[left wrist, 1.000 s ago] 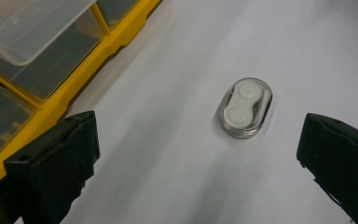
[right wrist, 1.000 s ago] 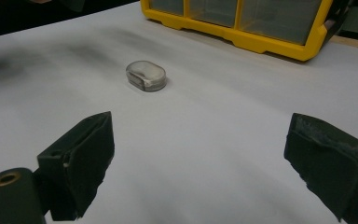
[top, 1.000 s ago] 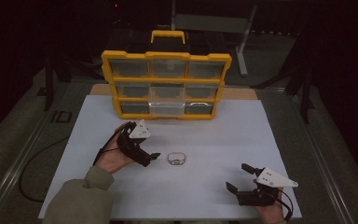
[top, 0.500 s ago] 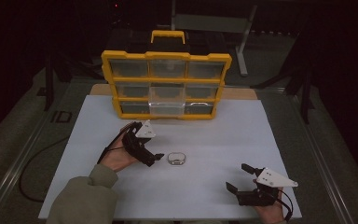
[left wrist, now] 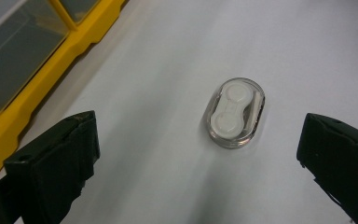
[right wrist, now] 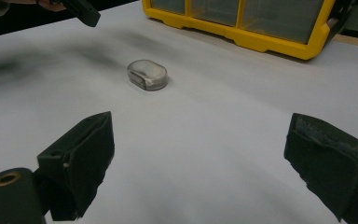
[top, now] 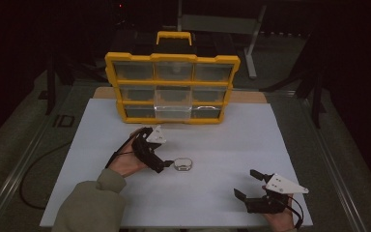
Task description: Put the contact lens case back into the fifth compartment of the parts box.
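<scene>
A small clear oval case [top: 183, 165] with a white insert lies flat on the white board [top: 232, 140]. My left gripper [top: 155, 155] is just left of it, open, its near jaw tip almost at the case. In the left gripper view the case [left wrist: 234, 113] lies a little ahead of the wide jaws, nearer the right one, untouched by my left gripper [left wrist: 199, 125]. My right gripper [top: 246, 183] rests open near the board's front right corner, well away from the case. From the right gripper [right wrist: 200, 123] the case [right wrist: 148, 74] shows farther off.
A yellow drawer organizer [top: 172, 87] with clear drawers and a top handle stands upright at the board's back edge. Its yellow frame [left wrist: 51, 60] runs close on the left gripper's left side and shows as the organizer [right wrist: 261, 28] beyond the case. Dark floor surrounds the table.
My left gripper has edged right, closer to the clear case. The case and the right gripper have stayed put.
</scene>
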Demonstrator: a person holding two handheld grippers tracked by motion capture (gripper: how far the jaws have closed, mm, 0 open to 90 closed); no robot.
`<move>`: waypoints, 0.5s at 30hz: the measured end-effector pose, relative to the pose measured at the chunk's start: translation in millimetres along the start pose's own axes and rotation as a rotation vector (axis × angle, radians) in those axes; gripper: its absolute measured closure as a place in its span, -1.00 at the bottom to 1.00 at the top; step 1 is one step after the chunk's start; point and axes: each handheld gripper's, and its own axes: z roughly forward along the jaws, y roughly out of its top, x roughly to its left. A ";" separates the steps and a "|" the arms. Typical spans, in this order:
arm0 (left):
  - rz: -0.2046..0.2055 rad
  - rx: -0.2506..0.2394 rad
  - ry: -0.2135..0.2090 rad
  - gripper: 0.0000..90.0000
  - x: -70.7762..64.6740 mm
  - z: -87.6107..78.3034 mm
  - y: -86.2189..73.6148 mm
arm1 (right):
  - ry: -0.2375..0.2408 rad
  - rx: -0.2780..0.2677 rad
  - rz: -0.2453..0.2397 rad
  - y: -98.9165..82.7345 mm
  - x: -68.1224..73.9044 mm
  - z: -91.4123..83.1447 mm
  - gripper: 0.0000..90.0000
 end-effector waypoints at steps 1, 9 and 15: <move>0.003 0.002 -0.004 -1.00 0.1 1.2 0.4 | 0.001 0.000 0.000 0.0 0.0 0.0 -0.81; 0.013 0.025 -0.025 -1.00 -0.1 10.1 4.7 | 0.002 -0.001 0.000 -0.1 0.0 0.5 -0.81; 0.020 0.037 -0.035 -1.00 0.0 17.3 8.4 | 0.003 0.000 0.000 -0.1 0.0 0.7 -0.81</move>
